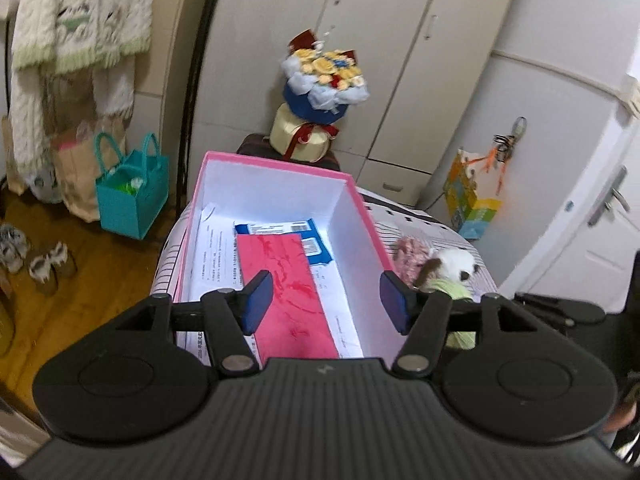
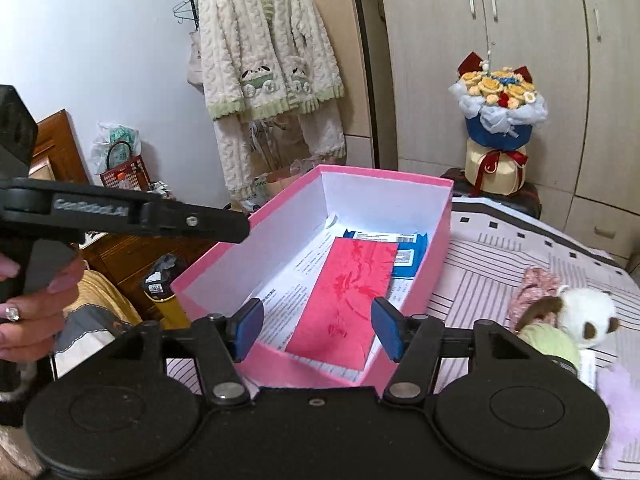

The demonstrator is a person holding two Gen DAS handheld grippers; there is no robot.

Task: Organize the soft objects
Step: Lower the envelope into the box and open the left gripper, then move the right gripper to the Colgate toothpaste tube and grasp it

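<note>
A small bedroom: pale wardrobe doors at the back, a fleecy cream pyjama set [image 2: 264,64] hanging at the left, a yarn-flower bouquet [image 2: 498,120] on a dark case, and a bed with a striped sheet [image 2: 520,248] in front. On the sheet stands an open pink box [image 2: 304,372] with white inner walls; flat on its floor lie printed papers, a red envelope [image 2: 352,296] and a blue packet [image 2: 404,248].

At far left in the right wrist view, a hand [image 2: 36,312] grips the handle of the left gripper [image 1: 324,300], which reaches in over the box's left wall. Its jaws stand apart with nothing between them, only the box floor beyond. The right gripper [image 2: 318,328] hangs over the near end of the box, tilted downward, jaws likewise parted and empty.

To the right of the box, on the sheet, lie the soft things: a pink knitted piece [image 2: 534,284], then a white-and-brown plush toy [image 2: 580,316] in a green garment, touching it. A pale lilac fluffy item [image 2: 620,408] shows at the lower right edge.

The next step is probably to fetch one of these. It would go best if the right gripper swings over to the plush, closes on its body rather than a loose ear, lifts it clear of the box wall, and sets it inside without creasing the papers.
</note>
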